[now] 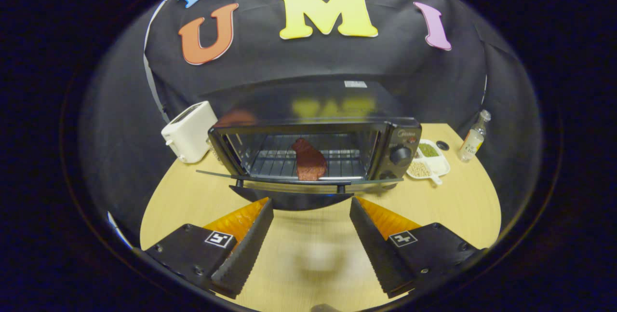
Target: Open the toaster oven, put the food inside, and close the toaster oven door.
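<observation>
Toaster oven (313, 148) door (299, 184) lay flat, meat (308, 160) on rack. Your gripper (311, 206) fingers spread, empty. Best: hook under door edge, lift squarely.

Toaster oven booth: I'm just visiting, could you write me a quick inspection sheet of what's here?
Surface: light wooden table.
Job's things: toaster oven, door folded down open; reddish food lying on the rack inside.
Clutter: white toaster left of the oven; divided dish of beans and a small bottle on its right.
Grippers: gripper open, holding nothing, fingers just short of the door.
Cables: nothing seen.
Surroundings: black cloth wall.
</observation>
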### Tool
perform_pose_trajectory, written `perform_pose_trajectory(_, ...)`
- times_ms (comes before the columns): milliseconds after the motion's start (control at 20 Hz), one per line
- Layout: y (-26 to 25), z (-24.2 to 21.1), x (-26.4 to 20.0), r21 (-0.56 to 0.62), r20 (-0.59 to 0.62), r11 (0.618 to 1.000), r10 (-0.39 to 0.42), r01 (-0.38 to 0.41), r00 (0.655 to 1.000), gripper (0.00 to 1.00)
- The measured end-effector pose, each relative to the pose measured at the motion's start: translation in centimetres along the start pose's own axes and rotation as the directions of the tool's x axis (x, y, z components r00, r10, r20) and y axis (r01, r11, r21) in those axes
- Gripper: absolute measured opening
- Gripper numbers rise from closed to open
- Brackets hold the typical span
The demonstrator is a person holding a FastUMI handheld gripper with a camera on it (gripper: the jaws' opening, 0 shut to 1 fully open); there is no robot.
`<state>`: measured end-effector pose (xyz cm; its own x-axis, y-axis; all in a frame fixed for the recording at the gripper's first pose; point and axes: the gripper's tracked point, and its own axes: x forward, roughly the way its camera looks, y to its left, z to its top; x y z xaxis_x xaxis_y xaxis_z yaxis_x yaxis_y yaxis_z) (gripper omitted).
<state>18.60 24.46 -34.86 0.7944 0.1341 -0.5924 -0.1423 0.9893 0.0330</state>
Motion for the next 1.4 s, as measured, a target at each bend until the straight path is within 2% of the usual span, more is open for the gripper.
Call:
perform_pose_trajectory(300, -1.2, 0.8, -1.2, 0.016, 0.026, 1.000, -0.008, 0.008, 1.000, 1.00)
perform_pose_trajectory(450, -3.5, 0.4, -3.0, 0.043, 0.031, 0.999, -0.027, 0.026, 0.999, 1.00)
perform_pose_trajectory(650, -8.9, -0.5, -6.4, 0.041, 0.062, 0.996, -0.080, 0.078, 0.995, 1.00)
perform_pose_trajectory(1050, -23.4, -1.0, -14.9, 0.016, 0.124, 0.977, -0.211, 0.211, 0.970, 1.00)
perform_pose_trajectory(1250, -29.6, 2.4, -20.6, -0.006, 0.212, 0.975, -0.216, 0.222, 0.953, 1.00)
perform_pose_trajectory(1400, -33.2, 6.0, -25.6, -0.022, 0.313, 0.978, -0.188, 0.205, 0.931, 1.00)
